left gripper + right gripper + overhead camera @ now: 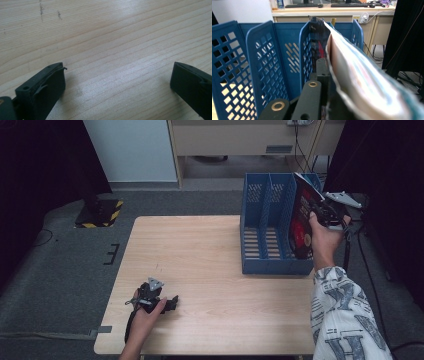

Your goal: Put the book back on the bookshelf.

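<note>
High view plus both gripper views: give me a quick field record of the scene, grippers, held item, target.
surface: wooden table
target: blue file rack, three slots, at the table's right side
held item: dark red-covered book, upright, partly in the rightmost slot
right gripper: shut on the book
left gripper: open, nothing between its jaws, low over bare table

Book [300,222]: black cover marked with red; pale page edges
File rack [265,227]: blue, pierced with square and slotted holes
Table [210,270]: light wood grain
Sleeve [345,320]: white, printed with grey lettering
Grippers: black
</note>
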Demonstrator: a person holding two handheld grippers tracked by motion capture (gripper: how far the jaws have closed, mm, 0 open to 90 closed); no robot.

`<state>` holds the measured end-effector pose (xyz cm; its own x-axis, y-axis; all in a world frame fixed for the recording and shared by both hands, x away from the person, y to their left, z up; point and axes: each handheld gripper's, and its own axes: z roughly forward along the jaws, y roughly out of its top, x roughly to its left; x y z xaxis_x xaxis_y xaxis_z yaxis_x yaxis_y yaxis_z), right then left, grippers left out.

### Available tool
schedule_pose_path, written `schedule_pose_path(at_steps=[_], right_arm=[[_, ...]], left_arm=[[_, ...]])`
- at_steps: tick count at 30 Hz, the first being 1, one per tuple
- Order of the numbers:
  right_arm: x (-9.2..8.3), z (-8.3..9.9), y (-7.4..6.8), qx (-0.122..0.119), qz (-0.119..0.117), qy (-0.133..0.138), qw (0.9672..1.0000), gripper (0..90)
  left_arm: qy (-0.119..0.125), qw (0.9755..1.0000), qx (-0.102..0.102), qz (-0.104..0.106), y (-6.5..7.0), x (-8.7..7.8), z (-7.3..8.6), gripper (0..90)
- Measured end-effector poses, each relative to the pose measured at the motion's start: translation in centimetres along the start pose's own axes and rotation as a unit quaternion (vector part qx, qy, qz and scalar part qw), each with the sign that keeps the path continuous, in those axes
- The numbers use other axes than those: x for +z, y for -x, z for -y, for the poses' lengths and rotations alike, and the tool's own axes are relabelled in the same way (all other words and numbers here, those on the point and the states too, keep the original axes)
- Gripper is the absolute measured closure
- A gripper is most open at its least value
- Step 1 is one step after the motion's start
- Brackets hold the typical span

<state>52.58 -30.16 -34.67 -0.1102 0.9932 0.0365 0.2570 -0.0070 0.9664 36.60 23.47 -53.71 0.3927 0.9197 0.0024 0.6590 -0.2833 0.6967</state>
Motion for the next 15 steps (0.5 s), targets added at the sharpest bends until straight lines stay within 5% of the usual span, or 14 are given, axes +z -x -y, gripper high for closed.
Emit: schedule_pose_path(at_steps=[15], right_arm=[[-0.16, 0.25, -0.21, -0.008, -0.008, -0.006, 0.9999, 87.0]], left_arm=[[0.000, 1.0000, 0.000, 0.000, 0.00, 0.00, 0.00, 0.0]])
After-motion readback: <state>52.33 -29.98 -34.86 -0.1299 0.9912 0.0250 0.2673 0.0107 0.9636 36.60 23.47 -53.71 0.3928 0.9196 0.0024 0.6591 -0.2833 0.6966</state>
